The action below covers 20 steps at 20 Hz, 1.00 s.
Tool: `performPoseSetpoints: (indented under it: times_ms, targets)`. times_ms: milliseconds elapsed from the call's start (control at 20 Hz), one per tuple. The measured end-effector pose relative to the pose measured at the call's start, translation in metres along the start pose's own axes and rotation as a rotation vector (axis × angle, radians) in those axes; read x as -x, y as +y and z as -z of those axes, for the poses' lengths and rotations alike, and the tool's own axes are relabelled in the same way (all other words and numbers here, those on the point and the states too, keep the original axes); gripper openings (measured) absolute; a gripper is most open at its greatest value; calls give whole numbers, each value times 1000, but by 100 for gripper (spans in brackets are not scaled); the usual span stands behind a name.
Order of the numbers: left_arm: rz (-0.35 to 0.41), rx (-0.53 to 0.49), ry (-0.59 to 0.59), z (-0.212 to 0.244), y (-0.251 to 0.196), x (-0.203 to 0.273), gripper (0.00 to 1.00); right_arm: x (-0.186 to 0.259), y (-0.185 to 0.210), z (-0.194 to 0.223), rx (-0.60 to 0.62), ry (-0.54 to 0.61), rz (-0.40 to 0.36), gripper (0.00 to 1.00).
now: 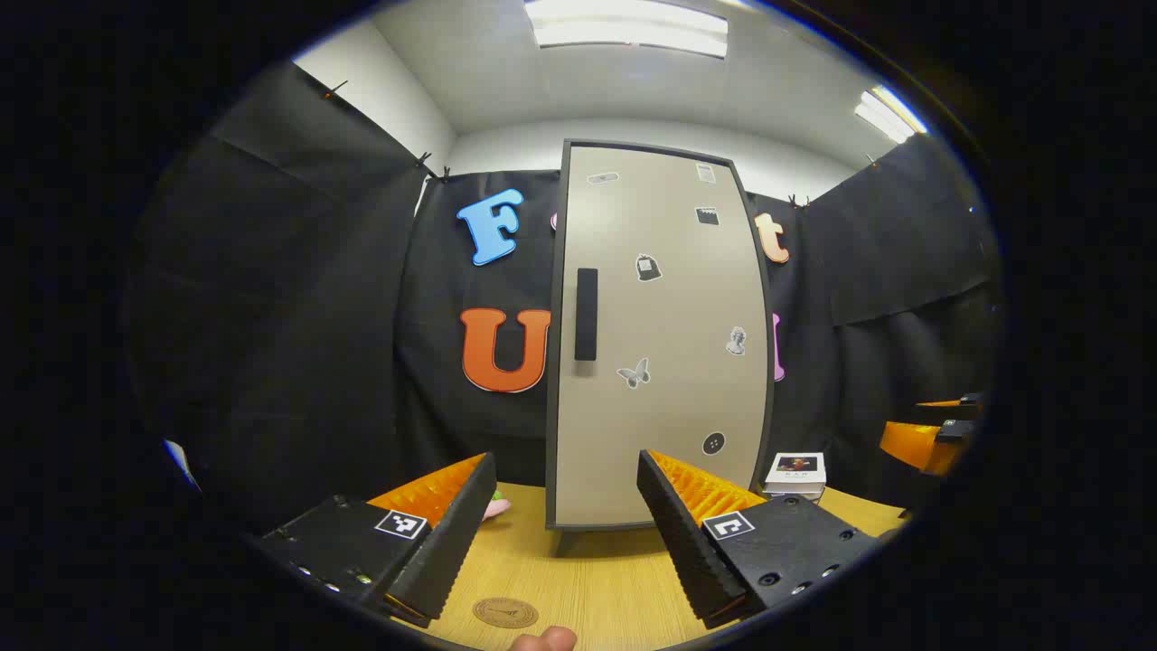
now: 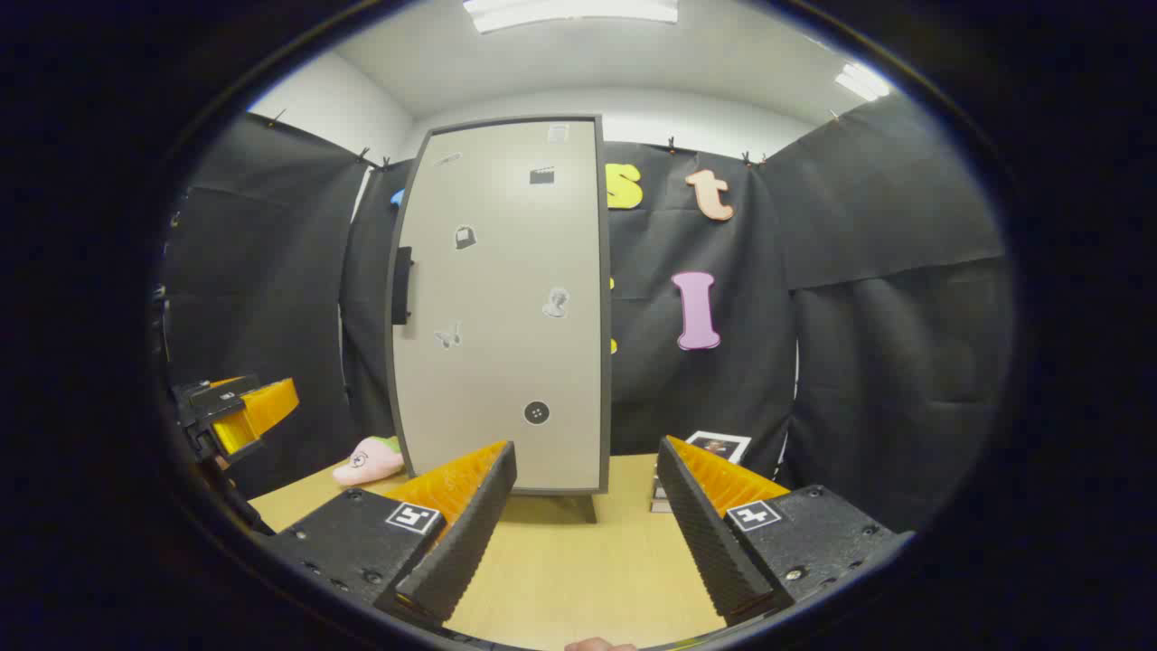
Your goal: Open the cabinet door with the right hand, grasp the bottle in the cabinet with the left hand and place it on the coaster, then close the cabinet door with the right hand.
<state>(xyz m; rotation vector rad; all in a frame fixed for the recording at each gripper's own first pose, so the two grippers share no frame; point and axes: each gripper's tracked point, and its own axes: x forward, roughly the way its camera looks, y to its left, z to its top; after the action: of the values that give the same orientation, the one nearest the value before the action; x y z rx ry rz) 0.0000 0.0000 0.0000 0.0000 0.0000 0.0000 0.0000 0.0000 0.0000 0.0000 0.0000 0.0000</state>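
Cabinet door [image 1: 664, 334] stood shut at frame center, so contents, bottle included, couldn't be seen; dark handle [image 1: 586, 314] on its left edge. Coaster [image 1: 504, 612] lay at bottom center on the wooden table [image 1: 597, 579], bare wood between it and the cabinet. Left gripper [image 1: 565, 533] and right gripper [image 2: 586, 524] both had jaws spread, holding nothing. Books [image 1: 795, 475] sat lower right, pink toy [image 2: 369, 459] lower left.
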Motion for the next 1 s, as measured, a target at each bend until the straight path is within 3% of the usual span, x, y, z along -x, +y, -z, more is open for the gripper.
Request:
performPoseSetpoints:
  times_ms: [1000]
  targets:
    - [8, -11, 5, -3, -5, 2, 95, 8, -5, 0, -13, -2, 4, 100]
